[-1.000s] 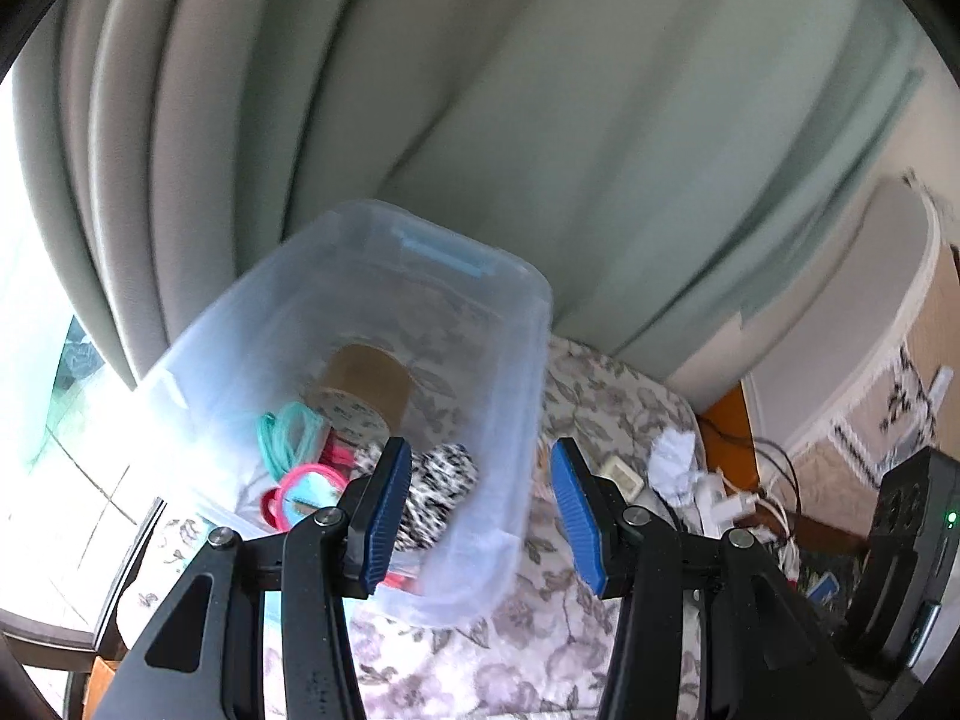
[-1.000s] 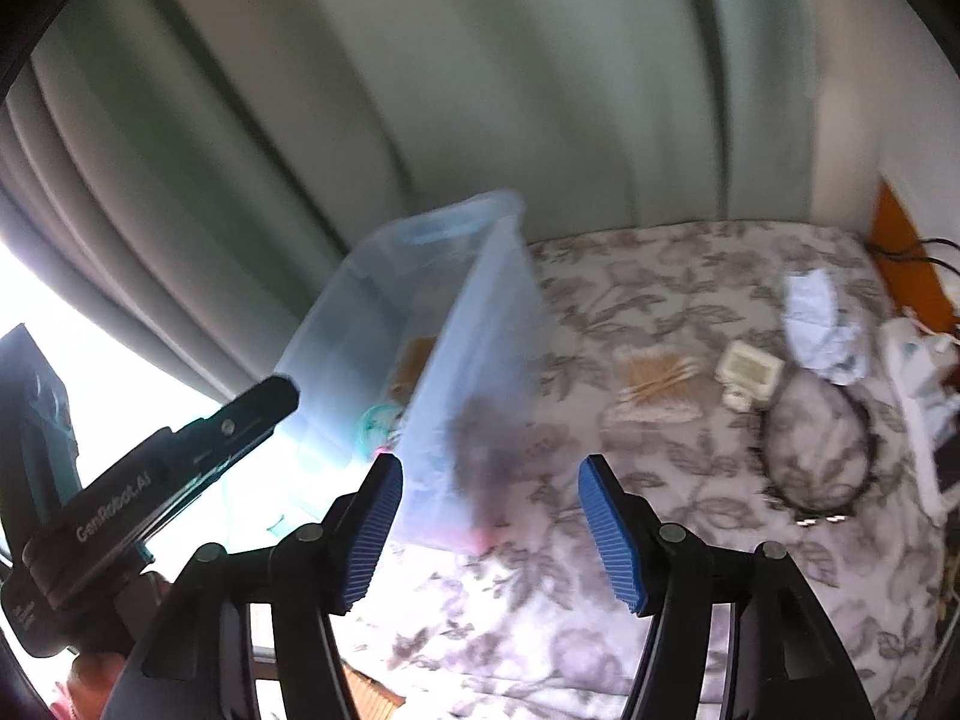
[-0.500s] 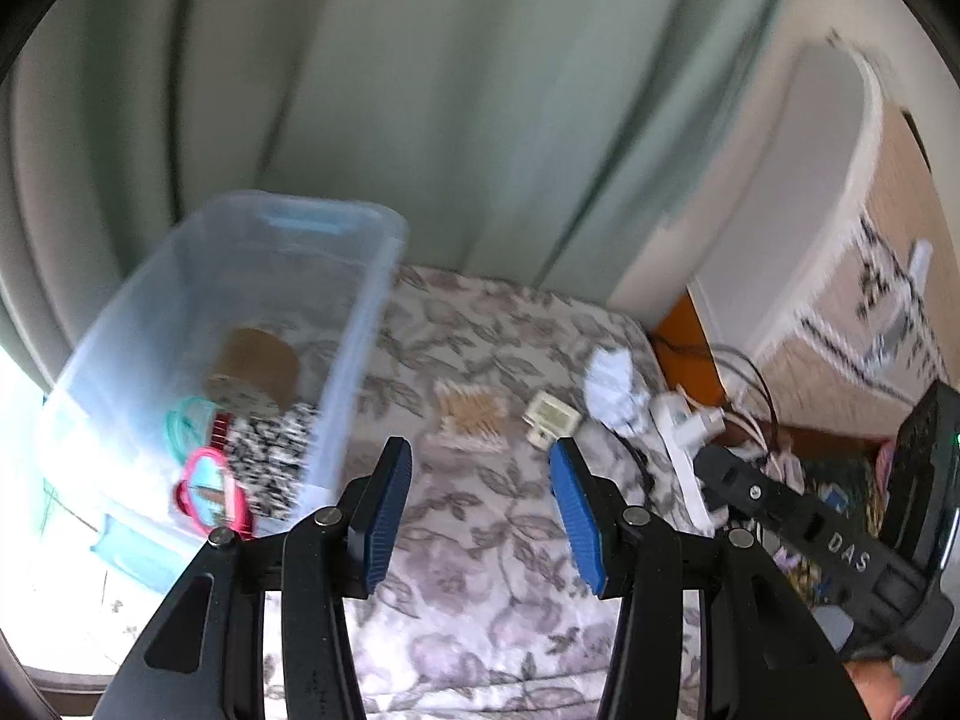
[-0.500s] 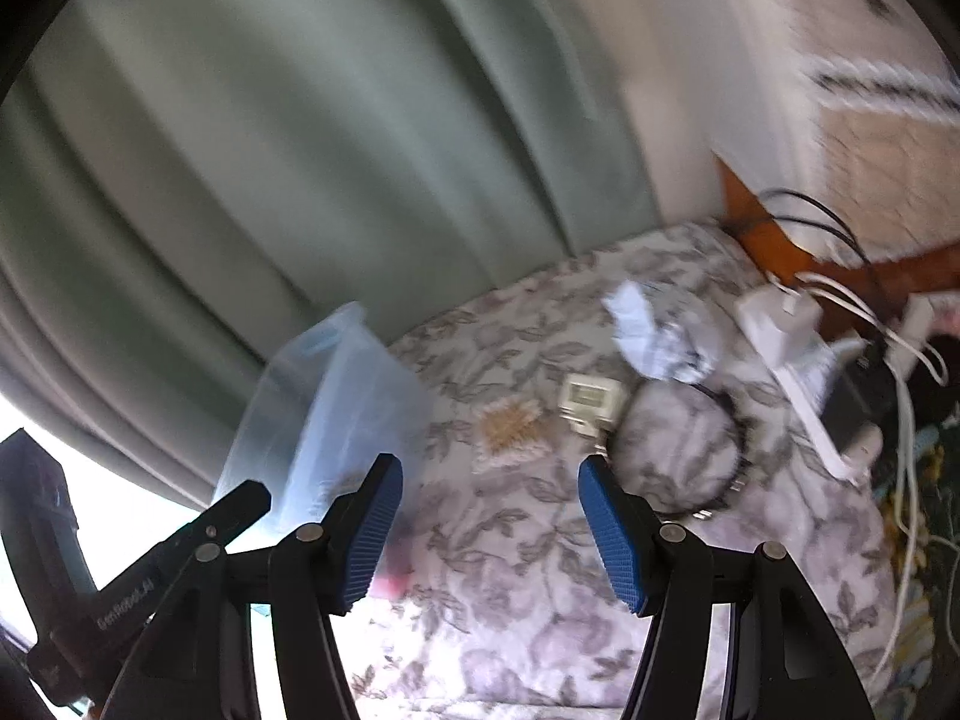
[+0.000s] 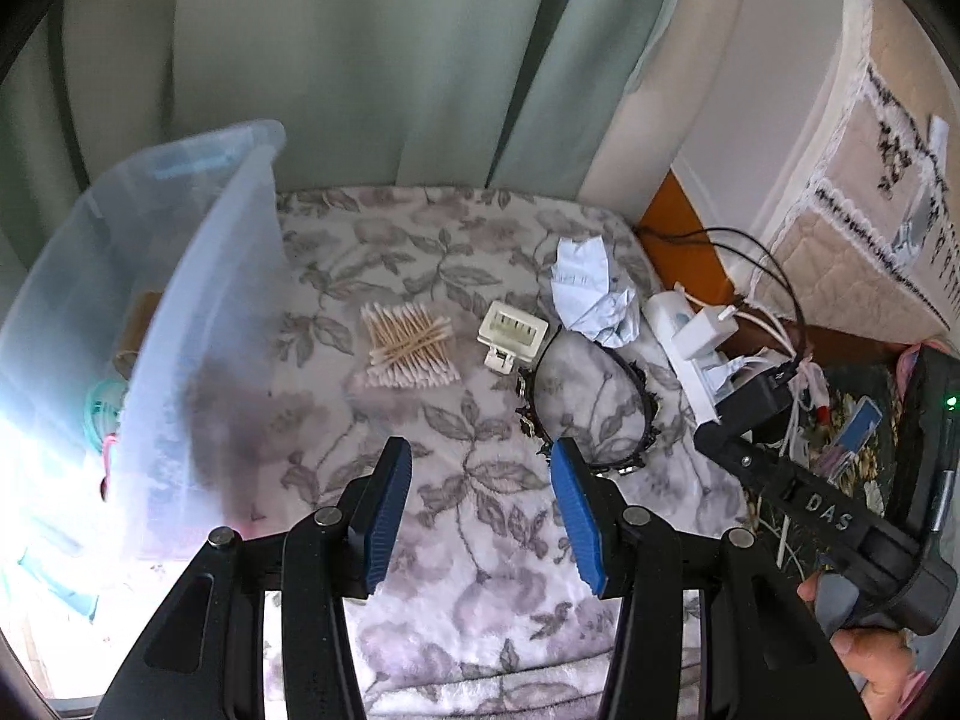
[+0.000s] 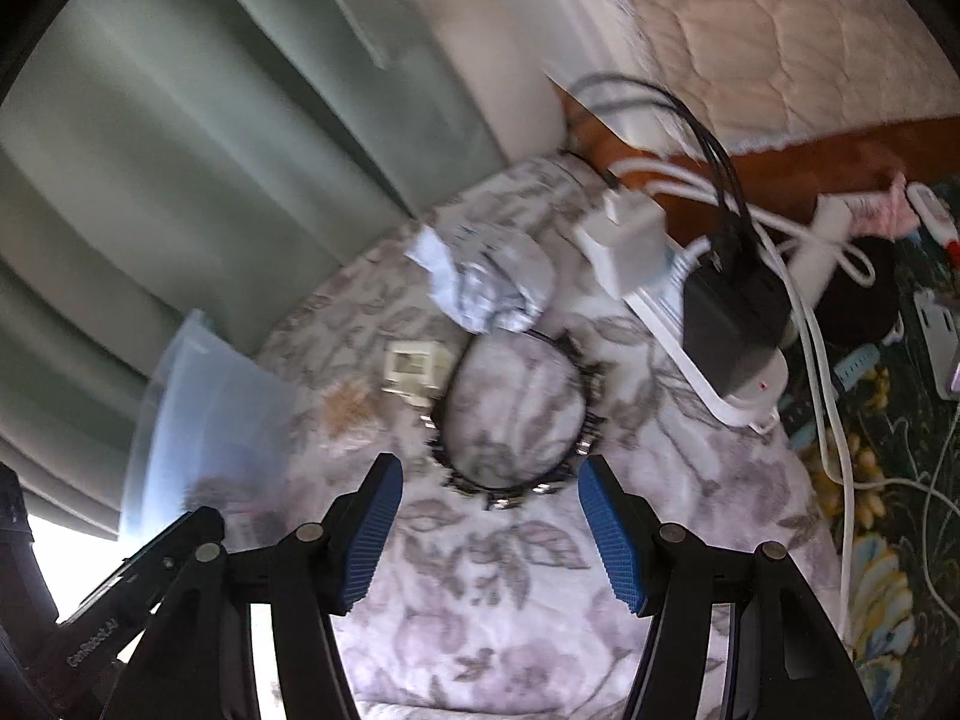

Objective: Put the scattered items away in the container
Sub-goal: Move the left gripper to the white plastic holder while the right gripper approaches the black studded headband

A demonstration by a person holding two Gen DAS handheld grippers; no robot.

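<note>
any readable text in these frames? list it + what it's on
"DAS": on the black body of the right gripper, seen from the left wrist view.
"GenRobot.AI": on the left gripper body in the right wrist view; small and tilted, only partly legible.
Crumpled paper: faint printed marks, too blurred to read.
Nothing else readable.
</note>
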